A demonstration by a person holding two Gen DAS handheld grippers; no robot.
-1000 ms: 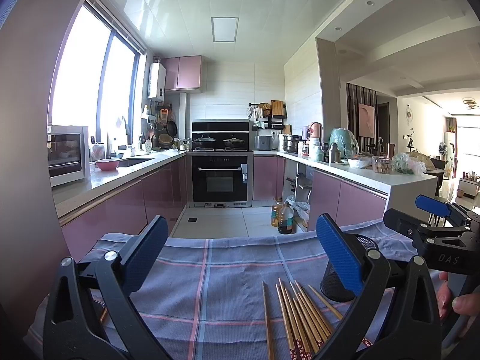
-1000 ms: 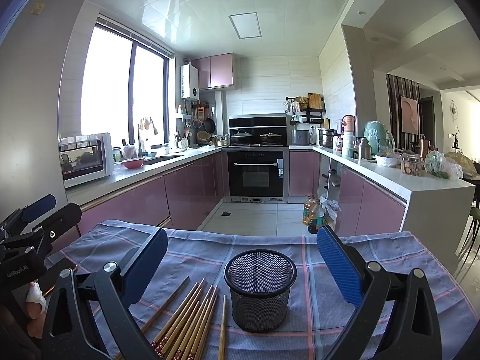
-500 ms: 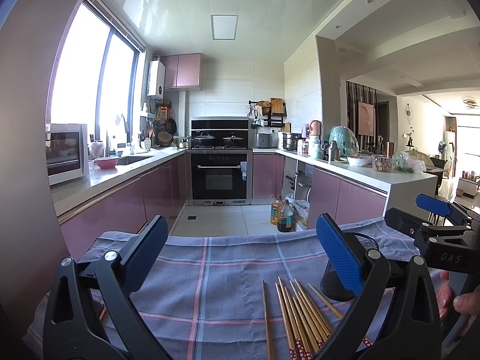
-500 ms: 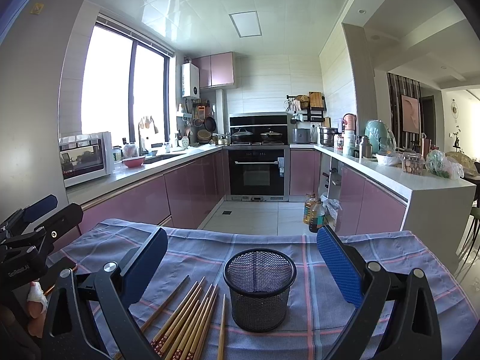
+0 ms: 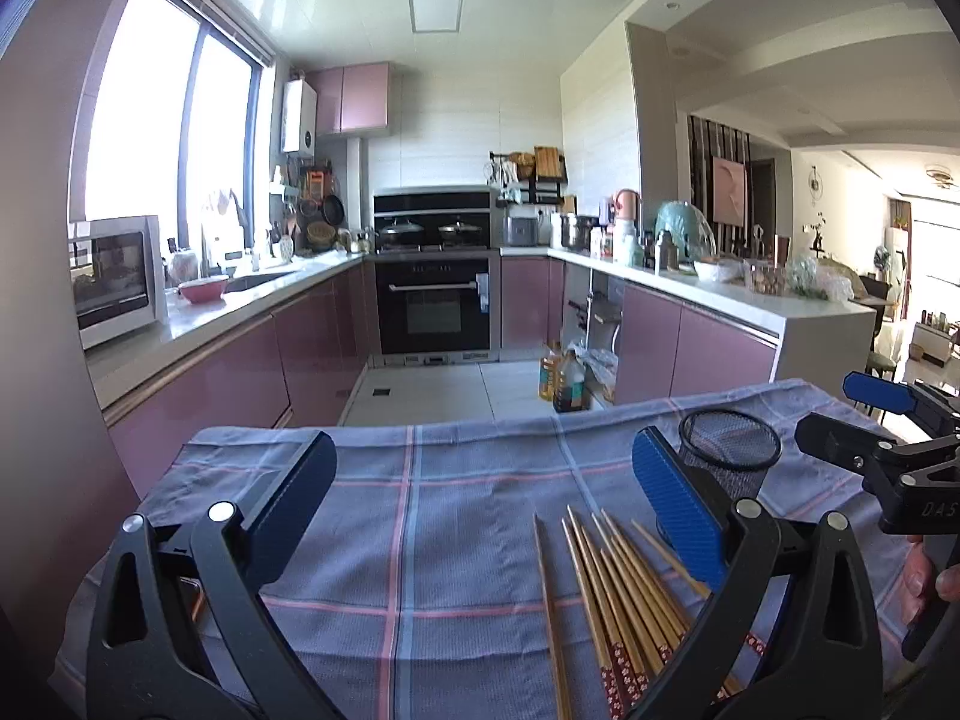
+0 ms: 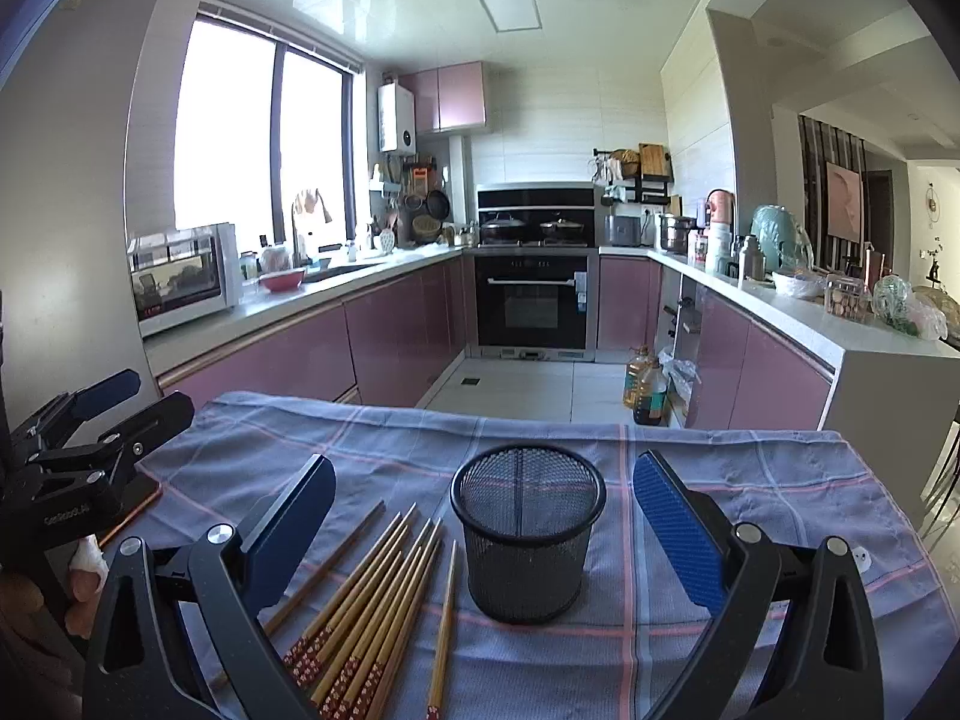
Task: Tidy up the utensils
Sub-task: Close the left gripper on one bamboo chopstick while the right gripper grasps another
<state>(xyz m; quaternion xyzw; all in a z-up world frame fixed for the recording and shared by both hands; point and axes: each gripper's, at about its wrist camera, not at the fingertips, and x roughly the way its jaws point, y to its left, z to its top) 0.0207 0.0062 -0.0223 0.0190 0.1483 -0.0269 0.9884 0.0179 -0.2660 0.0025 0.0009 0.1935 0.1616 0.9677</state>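
Observation:
Several wooden chopsticks (image 6: 366, 606) with red patterned ends lie in a loose fan on the blue checked cloth, just left of a black mesh holder cup (image 6: 527, 531) that stands upright and looks empty. My right gripper (image 6: 483, 510) hovers open above the cloth, its fingers spanning the cup and the chopsticks' tips. In the left wrist view the chopsticks (image 5: 612, 594) lie near the right finger, with the cup (image 5: 729, 456) behind it. My left gripper (image 5: 480, 504) is open over bare cloth, holding nothing. Each gripper shows at the edge of the other's view.
The cloth-covered table (image 6: 780, 510) ends at a far edge (image 5: 420, 429), beyond which lies the kitchen floor with oil bottles (image 6: 645, 387). Pink cabinets, an oven and crowded counters stand further off. A person's hand (image 5: 927, 570) holds the right gripper's handle.
Both views have barely shifted; the chopsticks and the cup lie where they were, and both grippers stay open.

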